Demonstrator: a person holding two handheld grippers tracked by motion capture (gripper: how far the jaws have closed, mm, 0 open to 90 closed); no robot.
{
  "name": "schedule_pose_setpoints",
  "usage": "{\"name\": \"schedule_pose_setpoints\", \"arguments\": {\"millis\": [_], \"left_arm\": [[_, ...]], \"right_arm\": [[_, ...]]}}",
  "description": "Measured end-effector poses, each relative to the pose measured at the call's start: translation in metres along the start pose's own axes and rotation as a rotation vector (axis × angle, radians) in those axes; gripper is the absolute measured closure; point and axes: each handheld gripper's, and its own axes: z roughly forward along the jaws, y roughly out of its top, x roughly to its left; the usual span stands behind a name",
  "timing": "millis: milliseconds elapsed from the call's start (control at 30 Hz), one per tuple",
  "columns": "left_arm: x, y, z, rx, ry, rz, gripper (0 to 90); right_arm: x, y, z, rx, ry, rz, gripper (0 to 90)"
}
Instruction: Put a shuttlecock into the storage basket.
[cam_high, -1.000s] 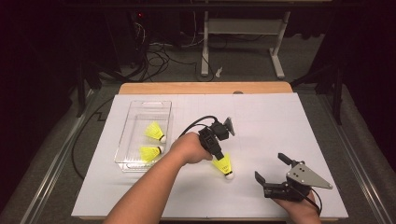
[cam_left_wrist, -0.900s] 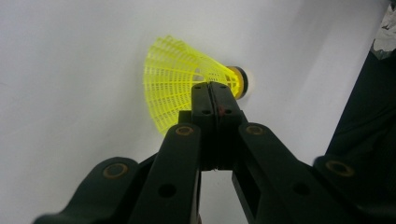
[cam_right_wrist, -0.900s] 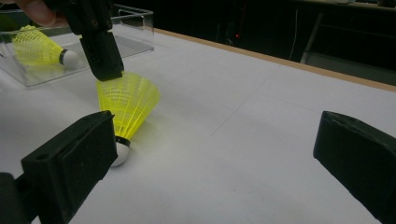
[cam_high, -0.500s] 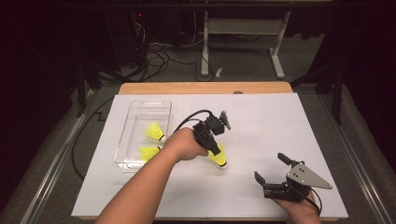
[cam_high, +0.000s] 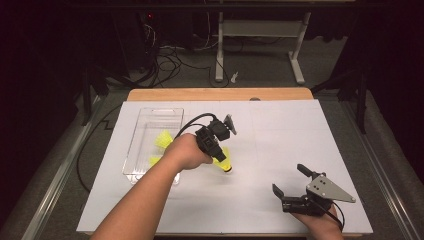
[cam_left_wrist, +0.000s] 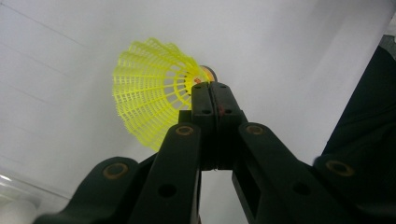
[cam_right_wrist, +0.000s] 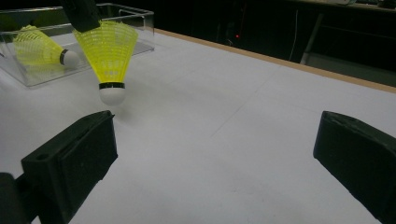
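One yellow shuttlecock (cam_high: 223, 161) is hanging pinched in your left claw (cam_left_wrist: 208, 88); keep clenching while carrying toward the clear tray (cam_high: 134, 150) beside it.

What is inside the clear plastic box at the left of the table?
The clear plastic box holds two yellow shuttlecocks. The person's forearm covers the near corner of the box, so anything lying there is hidden.

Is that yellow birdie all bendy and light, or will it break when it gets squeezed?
The yellow shuttlecock is probably light: the left gripper holds it by its skirt's rim alone. The mesh skirt looks like springy plastic, so it likely flexes rather than cracks. Laid down, it would probably roll in a curve around its rounded white tip.
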Motion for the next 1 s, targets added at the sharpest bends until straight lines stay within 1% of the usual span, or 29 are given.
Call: {"name": "schedule_pose_setpoints", "arguments": {"millis": [133, 300, 500, 667, 700, 800, 833, 1000], "left_arm": [[0.003, -0.006, -0.003, 0.000, 0.000, -0.012, 90.0], [0.008, -0.015, -0.005, 0.003, 0.011, -0.030, 90.0], [0.014, -0.027, -0.010, -0.005, 0.013, -0.052, 90.0], [0.018, -0.035, -0.015, -0.011, 0.020, -0.059, 90.0], [0.019, -0.036, -0.016, -0.004, 0.020, -0.058, 90.0], [0.019, -0.040, -0.017, -0.008, 0.019, -0.062, 90.0], [0.019, -0.040, -0.018, -0.001, 0.020, -0.060, 90.0], [0.022, -0.047, -0.023, -0.010, 0.023, -0.074, 90.0]], "right_arm": [[0.000, 0.000, 0.000, -0.001, 0.001, 0.001, 0.3], [0.000, 0.000, 0.000, 0.001, 0.000, 0.000, 0.3], [0.000, 0.000, 0.001, 0.001, 0.002, 0.001, 0.3], [0.001, -0.001, 0.001, 0.004, 0.001, -0.001, 0.3], [0.000, -0.001, 0.002, 0.005, 0.000, -0.002, 0.3], [0.000, -0.001, 0.002, 0.005, 0.001, -0.002, 0.3], [0.001, -0.001, 0.002, 0.004, 0.001, -0.002, 0.3], [0.000, -0.001, 0.001, 0.002, 0.001, -0.001, 0.3]]}}
